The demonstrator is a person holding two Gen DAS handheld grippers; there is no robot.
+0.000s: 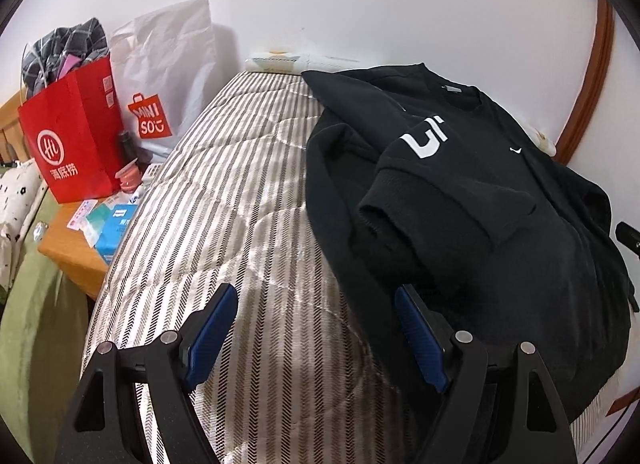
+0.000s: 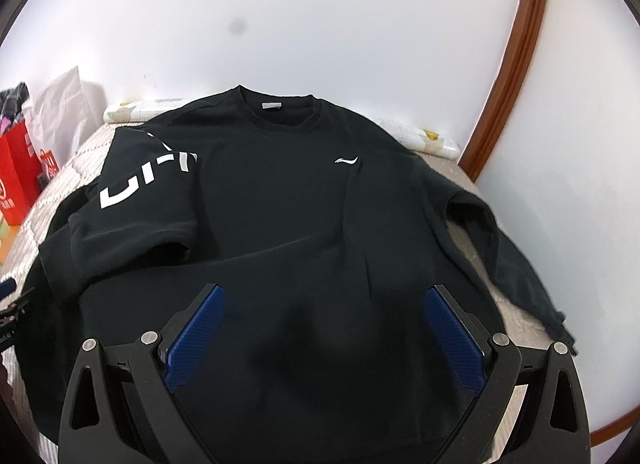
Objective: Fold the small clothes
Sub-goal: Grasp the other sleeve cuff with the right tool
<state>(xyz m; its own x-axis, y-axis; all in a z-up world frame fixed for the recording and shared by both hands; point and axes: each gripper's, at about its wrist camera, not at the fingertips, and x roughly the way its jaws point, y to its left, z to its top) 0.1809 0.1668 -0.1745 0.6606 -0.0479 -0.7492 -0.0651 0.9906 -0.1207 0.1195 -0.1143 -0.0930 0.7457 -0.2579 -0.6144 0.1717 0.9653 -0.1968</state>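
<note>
A black sweatshirt (image 2: 304, 208) with white lettering on one sleeve lies face up on a striped quilt (image 1: 240, 200). The lettered sleeve (image 2: 132, 200) is folded in over the chest; the other sleeve (image 2: 504, 248) lies stretched out to the right. My right gripper (image 2: 324, 304) is open and empty, hovering over the lower front of the sweatshirt. My left gripper (image 1: 316, 304) is open and empty over the quilt at the sweatshirt's (image 1: 460, 200) left edge, its right finger (image 1: 420, 340) above the black fabric.
A red paper bag (image 1: 72, 136) and a white Miniso bag (image 1: 168, 76) stand on a wooden side table (image 1: 76, 252) with small boxes, left of the bed. White wall behind; a brown wooden frame (image 2: 508, 64) runs up at the right.
</note>
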